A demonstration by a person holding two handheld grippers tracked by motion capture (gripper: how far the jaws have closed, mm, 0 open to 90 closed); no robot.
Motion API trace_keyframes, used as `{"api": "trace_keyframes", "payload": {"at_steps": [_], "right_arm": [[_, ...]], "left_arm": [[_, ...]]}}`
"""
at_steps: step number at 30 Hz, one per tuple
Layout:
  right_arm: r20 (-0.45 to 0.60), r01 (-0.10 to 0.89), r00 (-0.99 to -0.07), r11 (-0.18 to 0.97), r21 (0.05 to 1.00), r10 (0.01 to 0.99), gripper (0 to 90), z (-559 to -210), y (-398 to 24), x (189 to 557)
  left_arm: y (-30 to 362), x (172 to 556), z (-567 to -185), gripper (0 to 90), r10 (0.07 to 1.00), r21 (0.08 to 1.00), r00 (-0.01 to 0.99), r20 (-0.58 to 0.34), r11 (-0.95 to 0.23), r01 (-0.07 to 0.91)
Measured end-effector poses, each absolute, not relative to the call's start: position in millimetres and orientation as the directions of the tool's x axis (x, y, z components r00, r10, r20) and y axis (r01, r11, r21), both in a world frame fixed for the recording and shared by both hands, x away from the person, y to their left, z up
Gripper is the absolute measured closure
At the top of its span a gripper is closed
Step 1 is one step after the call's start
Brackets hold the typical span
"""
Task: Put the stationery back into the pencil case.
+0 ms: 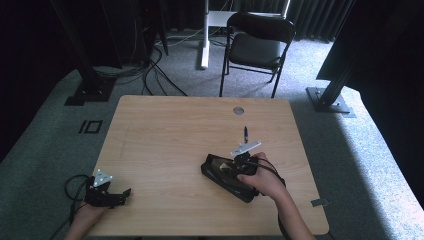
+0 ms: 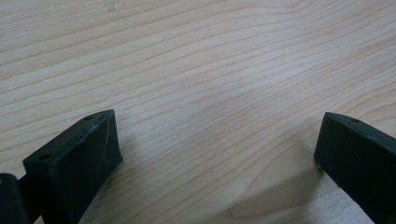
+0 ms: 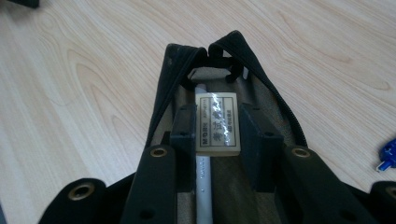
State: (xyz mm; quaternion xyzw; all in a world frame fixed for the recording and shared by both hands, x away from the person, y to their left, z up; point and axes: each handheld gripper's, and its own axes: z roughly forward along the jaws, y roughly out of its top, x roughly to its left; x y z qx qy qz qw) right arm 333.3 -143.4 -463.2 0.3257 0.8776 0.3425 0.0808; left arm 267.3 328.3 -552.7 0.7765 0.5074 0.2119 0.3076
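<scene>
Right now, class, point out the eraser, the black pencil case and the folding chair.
eraser (image 3: 218, 122): right gripper view, on its printed label, between the jaws.
black pencil case (image 3: 164, 95): right gripper view, on its open zipped edge.
folding chair (image 1: 255, 50): high view, on the seat.

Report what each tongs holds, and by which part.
Right tongs clamp an eraser by its two long sides, inside the open pencil case. Left tongs hold nothing.
</scene>
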Motion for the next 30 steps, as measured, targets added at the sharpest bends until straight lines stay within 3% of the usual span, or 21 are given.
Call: {"api": "trace_keyframes", "payload": {"at_steps": [30], "right_arm": [[0.091, 0.563, -0.772, 0.609, 0.559, 0.63, 68.5, -486, -125, 351]], "left_arm": [[328, 267, -553, 0.6, 0.918, 0.693, 0.396, 0.017, -0.296, 0.657]]}}
